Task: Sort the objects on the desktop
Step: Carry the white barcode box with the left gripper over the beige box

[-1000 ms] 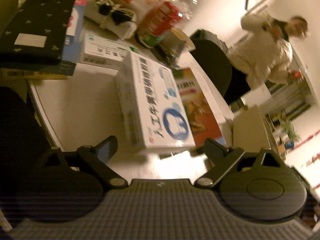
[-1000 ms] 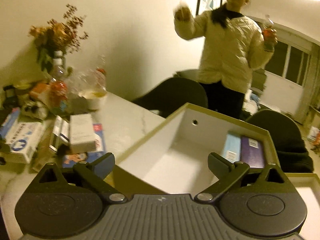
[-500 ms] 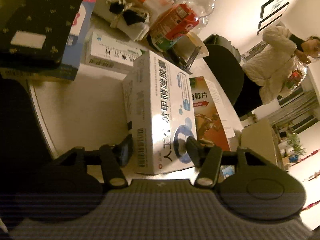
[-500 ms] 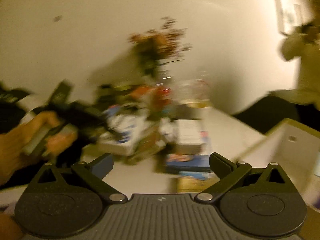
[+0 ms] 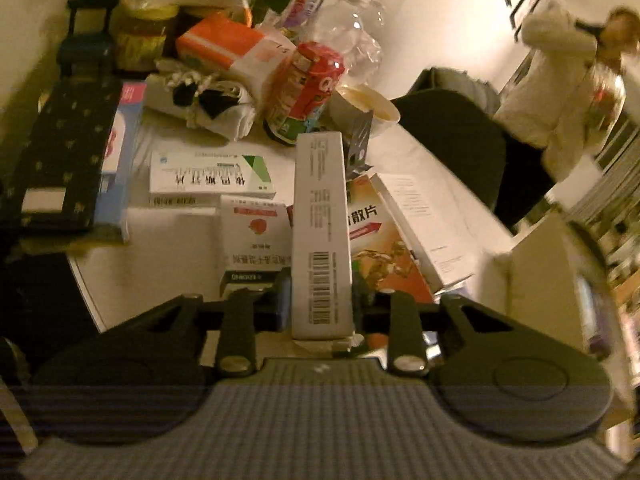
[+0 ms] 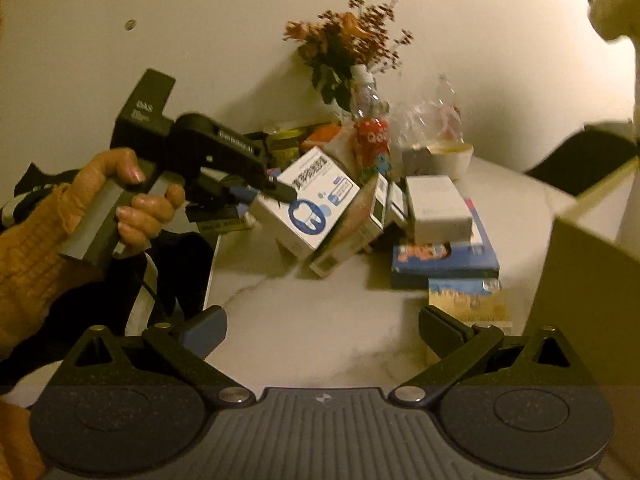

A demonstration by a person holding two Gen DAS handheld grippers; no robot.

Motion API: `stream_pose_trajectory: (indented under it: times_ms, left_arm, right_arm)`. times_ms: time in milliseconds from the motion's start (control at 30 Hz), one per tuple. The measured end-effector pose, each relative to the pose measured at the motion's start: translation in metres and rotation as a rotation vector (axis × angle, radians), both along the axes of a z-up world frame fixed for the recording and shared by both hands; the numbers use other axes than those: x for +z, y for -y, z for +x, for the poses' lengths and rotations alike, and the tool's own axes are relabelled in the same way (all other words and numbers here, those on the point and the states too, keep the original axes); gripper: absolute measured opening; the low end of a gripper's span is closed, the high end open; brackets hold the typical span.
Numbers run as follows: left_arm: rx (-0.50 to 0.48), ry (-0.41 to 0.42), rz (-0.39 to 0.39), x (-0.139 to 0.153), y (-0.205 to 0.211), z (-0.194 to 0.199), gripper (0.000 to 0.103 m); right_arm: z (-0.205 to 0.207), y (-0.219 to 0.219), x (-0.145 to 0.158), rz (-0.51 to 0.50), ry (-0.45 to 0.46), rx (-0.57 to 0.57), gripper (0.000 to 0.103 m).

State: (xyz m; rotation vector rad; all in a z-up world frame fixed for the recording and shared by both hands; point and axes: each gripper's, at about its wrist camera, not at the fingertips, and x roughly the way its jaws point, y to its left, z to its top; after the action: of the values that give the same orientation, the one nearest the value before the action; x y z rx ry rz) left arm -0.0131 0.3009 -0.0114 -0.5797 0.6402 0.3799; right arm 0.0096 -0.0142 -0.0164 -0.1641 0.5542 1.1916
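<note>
left gripper (image 5: 320,304) grips toothpaste box (image 5: 320,236) | right gripper (image 6: 322,330) released | medicine boxes (image 5: 212,178) crowd around, seemingly touching

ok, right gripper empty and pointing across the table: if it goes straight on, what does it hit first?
Probably the tilted stack of flat medicine boxes near the table's middle. The right gripper, jaws open, has only bare table directly ahead before that. Depth is unclear; the white tooth-logo box in the left gripper sits close beside that line.

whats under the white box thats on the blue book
The white box rests on a blue book, with a yellowish book below it. The covered part of the blue book's cover cannot be seen.
</note>
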Motion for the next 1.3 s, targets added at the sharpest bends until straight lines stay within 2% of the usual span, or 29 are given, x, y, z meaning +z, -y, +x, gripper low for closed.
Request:
stream_pose_trajectory:
  times_ms: [233, 367, 467, 633, 767, 967, 1133, 1300]
  left_arm:
    - [-0.019, -0.053, 0.070, 0.009, -0.004, 0.022, 0.028]
    - [0.011, -0.060, 0.062, 0.011, -0.009, 0.026, 0.027]
    - [0.016, -0.043, 0.111, 0.022, 0.001, 0.026, 0.027]
    - [-0.030, 0.006, 0.165, 0.050, 0.021, 0.032, 0.027]
    - [-0.087, 0.045, 0.203, 0.072, 0.042, 0.042, 0.027]
    - [-0.208, 0.092, 0.193, 0.097, 0.083, 0.068, 0.027]
    - [-0.335, 0.103, 0.164, 0.105, 0.122, 0.099, 0.027]
    - [-0.463, 0.092, 0.192, 0.104, 0.172, 0.135, 0.027]
  right_arm:
    - [0.010, 0.007, -0.008, 0.010, -0.068, -0.032, 0.102]
    - [0.015, 0.006, -0.014, 0.003, -0.094, -0.044, 0.102]
    - [0.018, 0.007, -0.017, 0.000, -0.108, -0.054, 0.102]
    - [0.024, 0.007, -0.022, 0.000, -0.143, -0.072, 0.102]
    - [0.026, 0.006, -0.024, -0.003, -0.155, -0.077, 0.102]
    - [0.026, 0.005, -0.024, -0.002, -0.157, -0.081, 0.102]
    - [0.028, 0.004, -0.027, -0.010, -0.170, -0.087, 0.102]
    - [0.031, 0.003, -0.031, -0.019, -0.184, -0.097, 0.102]
